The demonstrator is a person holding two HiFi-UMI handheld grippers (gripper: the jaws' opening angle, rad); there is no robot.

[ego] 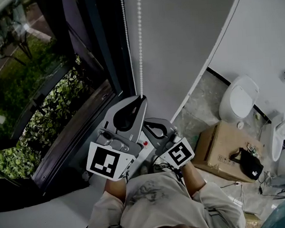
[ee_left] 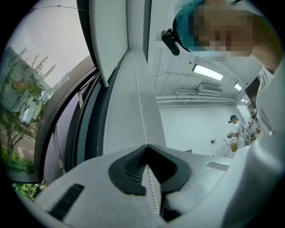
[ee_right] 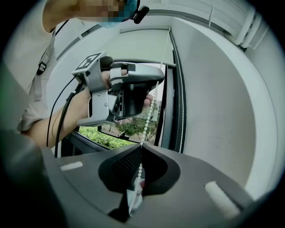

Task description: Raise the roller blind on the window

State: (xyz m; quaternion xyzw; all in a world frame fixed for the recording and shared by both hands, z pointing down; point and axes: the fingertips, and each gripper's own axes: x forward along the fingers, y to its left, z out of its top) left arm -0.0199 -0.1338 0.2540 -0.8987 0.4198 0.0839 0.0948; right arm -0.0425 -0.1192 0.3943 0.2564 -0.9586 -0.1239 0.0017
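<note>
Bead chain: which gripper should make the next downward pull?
Left, probably. The left gripper is shut on the bead chain above the right gripper, also shut on it lower down, so it has more downward travel.

The grey two-jaw left gripper [ee_left: 146, 145] has its black ribbed pads [ee_left: 131, 167] pressed together, pinching a thin white bead chain [ee_left: 141, 111] at the tips. The grey right gripper [ee_right: 141, 144] is likewise clamped on the same chain, just below the left one. Both point up and away from the person, close side by side, with their black-and-white marker cubes [ego: 107, 161] at the near end. The bare left forearm [ee_right: 58, 118] is raised, its hand wrapped round the left gripper's handle
</note>
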